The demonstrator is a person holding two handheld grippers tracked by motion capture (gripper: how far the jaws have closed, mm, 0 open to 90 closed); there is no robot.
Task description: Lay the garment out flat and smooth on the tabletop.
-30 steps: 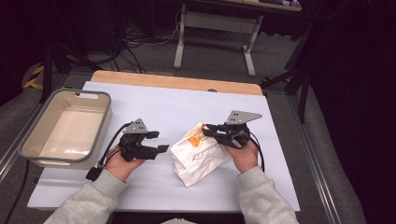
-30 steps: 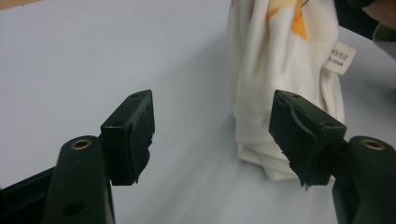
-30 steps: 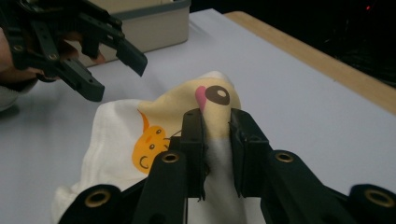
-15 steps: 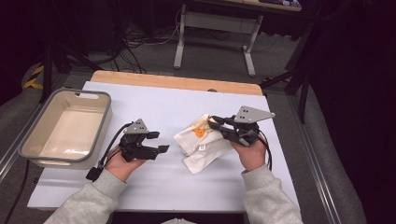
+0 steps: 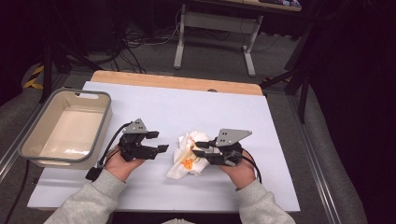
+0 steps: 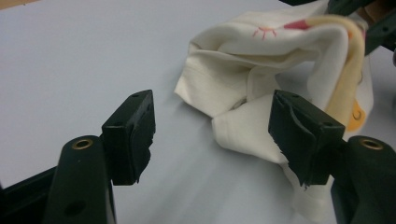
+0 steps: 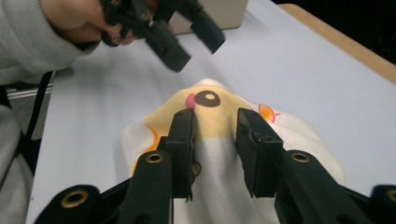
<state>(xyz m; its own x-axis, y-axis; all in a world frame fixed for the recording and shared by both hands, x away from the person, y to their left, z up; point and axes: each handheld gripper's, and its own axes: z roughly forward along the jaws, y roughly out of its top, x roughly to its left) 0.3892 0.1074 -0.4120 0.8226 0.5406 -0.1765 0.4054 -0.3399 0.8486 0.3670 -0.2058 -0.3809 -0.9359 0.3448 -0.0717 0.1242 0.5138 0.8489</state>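
R tool [image 7: 215,140] jaws just opening w/ cloth [image 5: 187,156] fold between, L tool [image 6: 212,135] released: cloth may slip & slump on surface [image 5: 140,196].

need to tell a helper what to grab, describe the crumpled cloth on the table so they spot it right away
Start at the white table with the beige tub at its left edge. Near the middle of the sheet, between the two hand-held grippers, lies a rumpled cream cloth. It is the only soft thing there, printed with a yellow cartoon patch, a dark eye and orange marks.
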